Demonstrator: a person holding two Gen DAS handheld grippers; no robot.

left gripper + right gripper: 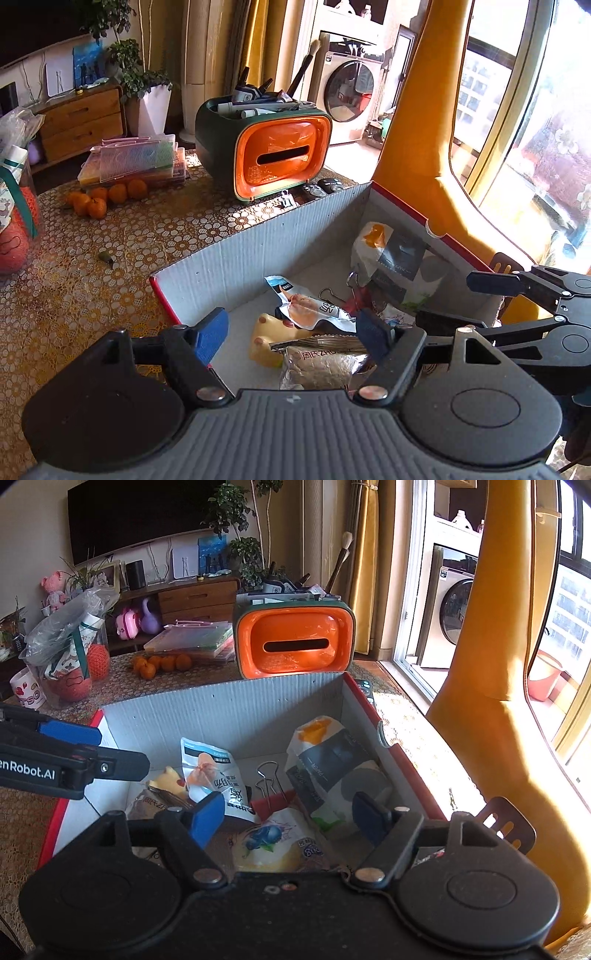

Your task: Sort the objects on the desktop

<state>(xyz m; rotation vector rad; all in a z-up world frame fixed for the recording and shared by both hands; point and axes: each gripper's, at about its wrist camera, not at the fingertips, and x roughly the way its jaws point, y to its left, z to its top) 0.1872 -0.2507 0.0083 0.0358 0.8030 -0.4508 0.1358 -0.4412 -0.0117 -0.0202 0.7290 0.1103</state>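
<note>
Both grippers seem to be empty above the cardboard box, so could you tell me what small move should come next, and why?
Probably swing the left gripper out toward the small dark object on the tablecloth: both it and the right gripper are open and empty, and the cardboard box already holds snack packets.

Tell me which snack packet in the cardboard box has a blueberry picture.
The round, pale yellow packet at the near edge of the grey cardboard box, just ahead of the right gripper. The other packets show none.
</note>
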